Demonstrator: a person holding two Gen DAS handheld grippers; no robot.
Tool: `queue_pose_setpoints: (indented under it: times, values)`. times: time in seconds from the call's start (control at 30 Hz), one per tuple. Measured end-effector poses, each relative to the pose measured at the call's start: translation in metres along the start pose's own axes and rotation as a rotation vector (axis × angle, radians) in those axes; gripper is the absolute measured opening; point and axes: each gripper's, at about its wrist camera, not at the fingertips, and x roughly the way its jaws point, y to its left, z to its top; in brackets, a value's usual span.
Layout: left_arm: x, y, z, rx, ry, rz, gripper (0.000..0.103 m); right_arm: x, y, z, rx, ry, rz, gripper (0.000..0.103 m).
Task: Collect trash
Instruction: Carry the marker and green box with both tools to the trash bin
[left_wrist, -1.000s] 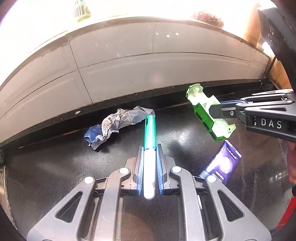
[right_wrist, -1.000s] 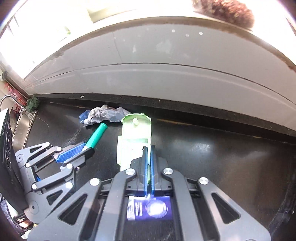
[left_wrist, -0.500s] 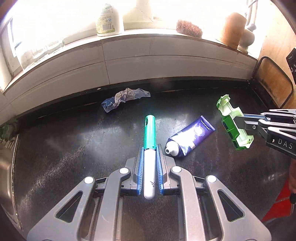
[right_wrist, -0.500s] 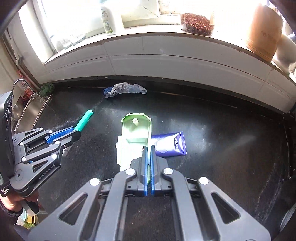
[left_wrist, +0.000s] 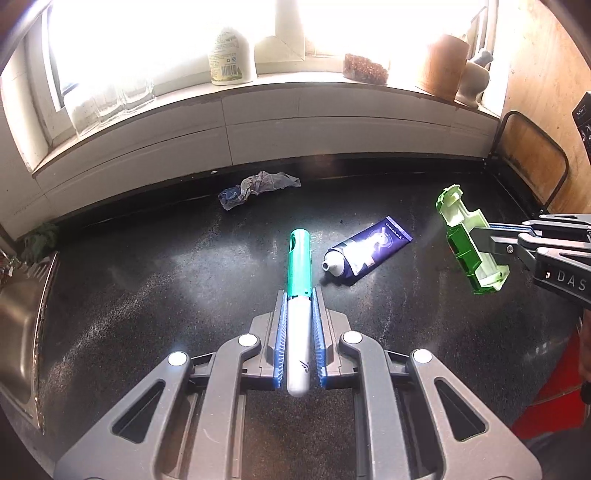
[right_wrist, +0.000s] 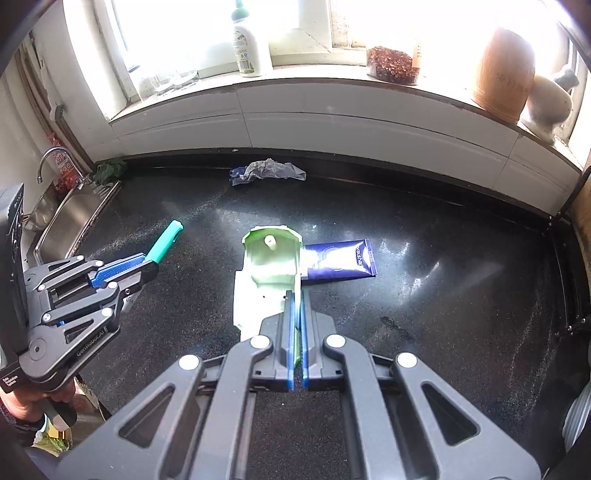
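Note:
My left gripper (left_wrist: 298, 295) is shut on a white marker with a teal cap (left_wrist: 300, 258) and holds it above the black counter (left_wrist: 147, 295). It also shows in the right wrist view (right_wrist: 149, 264) at the left with the marker (right_wrist: 166, 242). My right gripper (right_wrist: 295, 295) is shut on a light green plastic casing (right_wrist: 269, 273), held in the air; it shows in the left wrist view (left_wrist: 484, 234) with the casing (left_wrist: 465, 240). A dark blue toothpaste tube (left_wrist: 365, 249) (right_wrist: 340, 262) lies on the counter. A crumpled wrapper (left_wrist: 258, 184) (right_wrist: 267, 170) lies by the back wall.
A steel sink (right_wrist: 70, 218) with a tap (right_wrist: 51, 158) is at the left. The white sill holds a bottle (right_wrist: 251, 40), a dish of brown bits (right_wrist: 393, 64), a wooden jar (right_wrist: 504, 74) and a white figure (right_wrist: 546, 105). A wooden board (left_wrist: 532, 166) stands at the right.
Both grippers have pulled back and up from the counter with the marker and the casing still held. The tube and wrapper now look farther off and have stayed in place.

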Motion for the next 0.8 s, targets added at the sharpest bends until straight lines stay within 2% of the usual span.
queue_pose_setpoints:
  times: [0.13,0.3,0.53,0.8]
  values:
    - [-0.025,0.018,-0.012,-0.049,-0.018,0.044,0.013,-0.003,0.024,0.007,-0.054,-0.016,0.035,0.004]
    - [-0.063,0.057,-0.045,-0.151,-0.027,0.134,0.013,-0.005,0.08,0.015,-0.175,-0.03,0.121,0.004]
    - [-0.127,0.127,-0.124,-0.38,-0.01,0.323,0.013,0.002,0.185,0.009,-0.375,0.009,0.291,0.004]
    - [-0.196,0.184,-0.231,-0.636,0.037,0.529,0.013,0.006,0.318,-0.029,-0.613,0.091,0.497,0.004]
